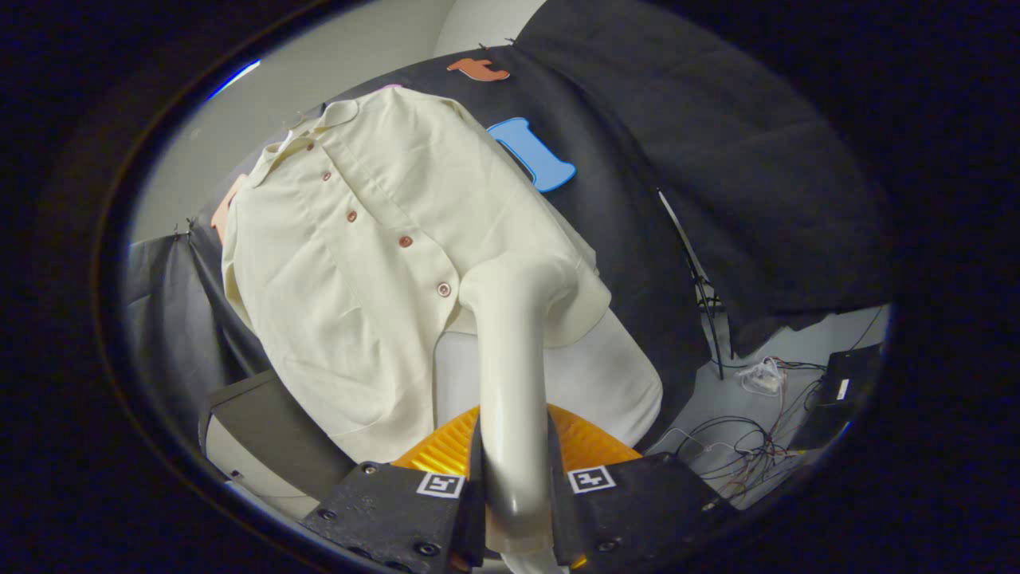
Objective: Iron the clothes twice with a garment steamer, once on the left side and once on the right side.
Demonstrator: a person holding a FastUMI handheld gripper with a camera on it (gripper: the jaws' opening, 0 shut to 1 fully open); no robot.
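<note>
The gripper (514,510) was clamped on the handle of the garment steamer (511,375), one finger pressed against each side of the pale handle, which ran straight up between them. Just behind the fingers sat a ribbed orange part (594,442), whose nature could not be told. The handle curved at its top into the steamer's head, which lay against the cream shirt (351,271) near its lower hem, on the side of the button row nearer the cables; whether the head pressed the cloth or merely met it could not be told. The shirt hung tilted across the view, collar at the far end, a line of brown buttons (406,241) running down its front. Below the hem, a white panel (606,383) showed behind the steamer. To one side of the shirt stood a dark box-like object (271,422), and to the other a tangle of cables (749,450) lay on the pale floor beside a thin black stand (701,295). Beyond everything hung the black cloth wall (701,143).
</note>
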